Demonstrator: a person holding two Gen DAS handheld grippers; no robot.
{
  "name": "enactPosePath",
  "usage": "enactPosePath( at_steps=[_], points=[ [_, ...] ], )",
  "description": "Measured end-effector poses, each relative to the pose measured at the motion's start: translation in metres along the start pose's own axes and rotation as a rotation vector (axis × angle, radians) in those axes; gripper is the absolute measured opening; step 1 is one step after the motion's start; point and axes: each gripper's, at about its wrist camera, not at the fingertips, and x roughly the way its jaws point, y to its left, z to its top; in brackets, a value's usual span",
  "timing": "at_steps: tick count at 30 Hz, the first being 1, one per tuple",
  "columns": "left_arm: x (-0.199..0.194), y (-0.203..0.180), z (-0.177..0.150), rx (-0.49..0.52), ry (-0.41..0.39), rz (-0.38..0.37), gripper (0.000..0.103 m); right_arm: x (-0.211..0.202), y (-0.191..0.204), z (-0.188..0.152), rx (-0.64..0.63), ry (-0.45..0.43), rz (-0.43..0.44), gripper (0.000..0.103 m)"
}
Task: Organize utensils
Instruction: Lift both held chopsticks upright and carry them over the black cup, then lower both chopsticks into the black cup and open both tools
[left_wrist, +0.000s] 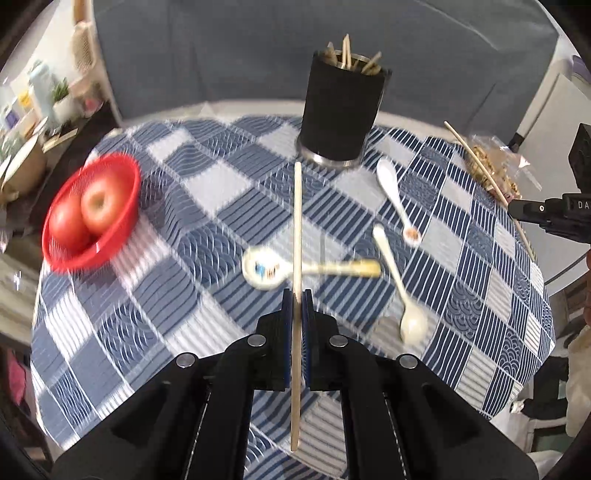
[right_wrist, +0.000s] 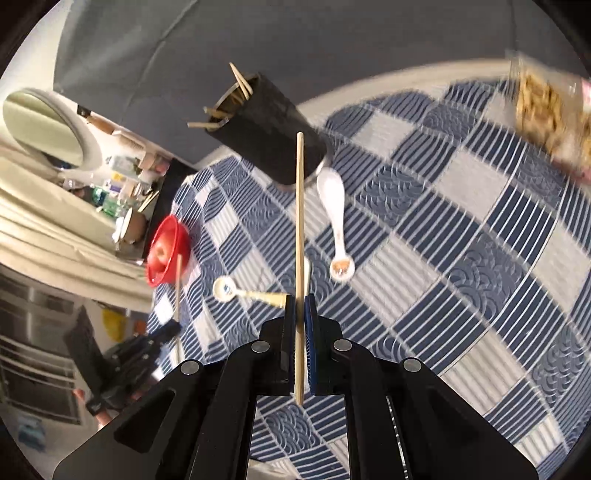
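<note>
My left gripper (left_wrist: 297, 295) is shut on a wooden chopstick (left_wrist: 297, 221) and holds it above the table, pointing toward the black utensil holder (left_wrist: 341, 110), which has several chopsticks in it. My right gripper (right_wrist: 300, 301) is shut on another wooden chopstick (right_wrist: 300, 221), raised over the table; the black holder (right_wrist: 269, 129) is ahead of it. Three white spoons lie on the checked cloth: one with a printed bowl (left_wrist: 264, 271), a plain one (left_wrist: 402, 291), and one near the holder (left_wrist: 395, 192). The right gripper (left_wrist: 517, 211) with its chopstick (left_wrist: 480, 166) shows at the right edge of the left wrist view.
A red bowl (left_wrist: 122, 173) with apples (left_wrist: 99, 201) sits at the table's left side. A clear bag of snacks (right_wrist: 546, 114) lies at the far right edge. The round table has a blue-and-white checked cloth (left_wrist: 207, 192). A grey sofa is behind it.
</note>
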Motion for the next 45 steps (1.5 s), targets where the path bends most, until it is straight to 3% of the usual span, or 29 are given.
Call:
enactPosePath(
  at_steps=[14,25,27,33,45],
  points=[
    [-0.008,0.021,0.120,0.130,-0.132,-0.143,0.005,-0.024,0.074,0.069,-0.065,0.000,-0.033,0.005],
    [0.004,0.035,0.208,0.178,-0.268,-0.290,0.005,-0.002,0.093,0.108,0.035,0.168,-0.052,0.005],
    [0.009,0.037,0.220,0.185,-0.299,-0.275,0.005,0.001,0.094,0.114,0.057,0.189,-0.053,0.005],
    [0.031,0.044,0.254,0.163,-0.360,-0.345,0.005,0.013,0.100,0.122,0.086,0.261,-0.097,0.005],
    [0.063,0.041,0.291,0.141,-0.467,-0.615,0.005,0.036,0.109,0.138,0.182,0.346,-0.120,0.005]
  ],
)
